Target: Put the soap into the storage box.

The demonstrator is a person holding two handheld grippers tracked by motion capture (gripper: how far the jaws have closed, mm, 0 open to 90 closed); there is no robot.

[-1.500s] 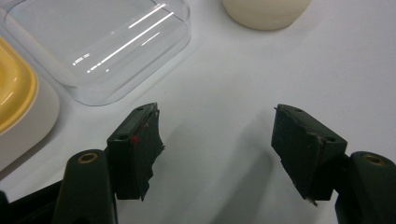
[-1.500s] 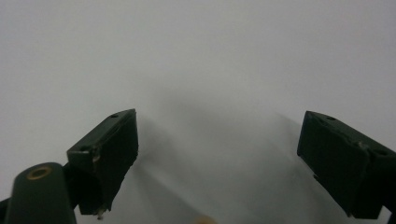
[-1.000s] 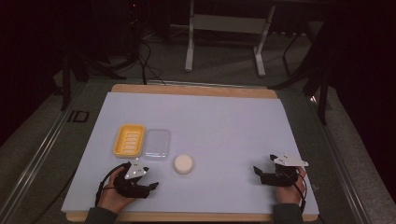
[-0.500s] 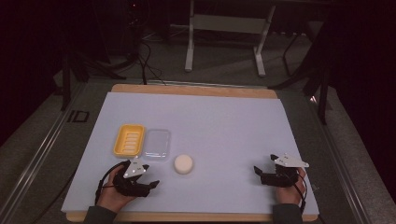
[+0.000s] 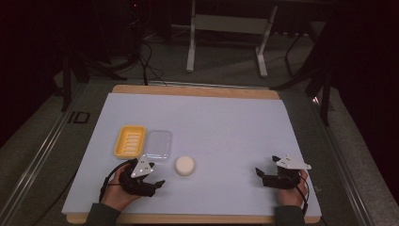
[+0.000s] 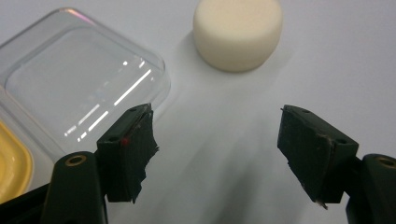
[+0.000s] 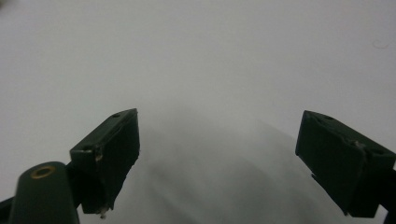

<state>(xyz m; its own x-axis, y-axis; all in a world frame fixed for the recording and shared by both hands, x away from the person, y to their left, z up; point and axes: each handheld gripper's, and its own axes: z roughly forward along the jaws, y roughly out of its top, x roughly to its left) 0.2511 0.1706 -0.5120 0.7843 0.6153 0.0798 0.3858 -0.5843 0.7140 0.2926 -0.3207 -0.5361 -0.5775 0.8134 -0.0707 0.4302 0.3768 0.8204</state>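
A round cream-white puck (image 5: 184, 165) (image 6: 238, 33) lies on the white table sheet (image 5: 221, 127), right of a clear plastic lid (image 5: 157, 146) (image 6: 79, 88). A yellow ridged tray (image 5: 129, 140) (image 6: 11, 170) sits left of the lid. My left gripper (image 5: 157, 183) (image 6: 217, 154) rests low near the front left, open, jaws wide apart with bare sheet between them; the puck is just ahead and the lid is by its left jaw. My right gripper (image 5: 259, 174) (image 7: 233, 163) rests at the front right, open and holding nothing, over bare sheet.
The sheet covers a wooden board (image 5: 197, 90) on a grey metal-framed table. A white stand (image 5: 230, 28) and cables (image 5: 146, 56) are on the dark floor beyond the far edge. A hand holds each gripper near the front edge.
The left gripper has shifted slightly toward the puck. The right gripper and the objects have stayed put.
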